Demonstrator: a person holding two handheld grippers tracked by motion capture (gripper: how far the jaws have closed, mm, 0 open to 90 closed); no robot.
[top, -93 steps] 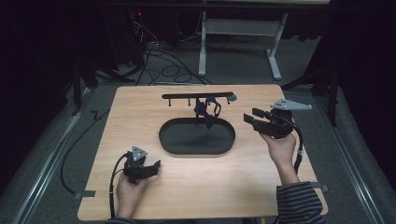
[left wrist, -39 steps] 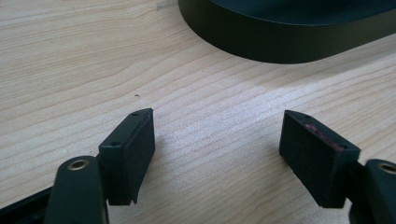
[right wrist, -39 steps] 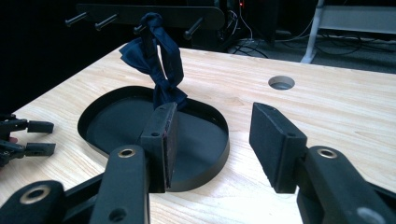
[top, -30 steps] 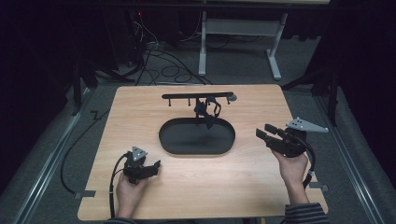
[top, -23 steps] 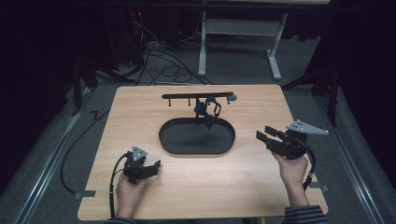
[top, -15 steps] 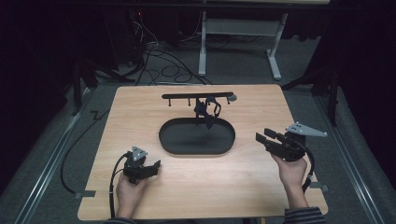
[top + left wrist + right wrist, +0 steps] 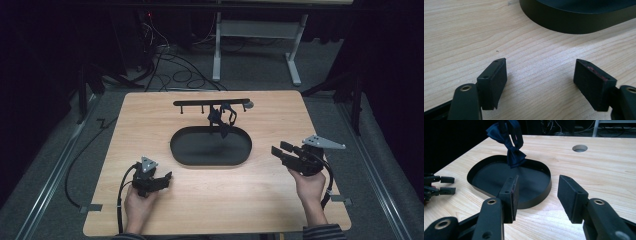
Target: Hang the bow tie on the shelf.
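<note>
A black oval tray lies in the middle of the wooden table. Behind it stands a black rack bar with small hooks, and a dark blue bow tie hangs from it over the tray's far rim. My left gripper rests low on the table at the front left, open, with bare wood between its jaws. The tray's wall lies just ahead of it. My right gripper is held open to the right of the tray, pointing at it. The bow tie hangs beyond its empty jaws.
A round hole goes through the table near the rack's right end. Beyond the far edge are cables on the floor and a desk frame. Metal rails run along both sides of the table.
The right gripper has drawn back from beside the rack toward the front right and come lower, staying open. In the last second it edged slightly left. The left gripper has not moved.
</note>
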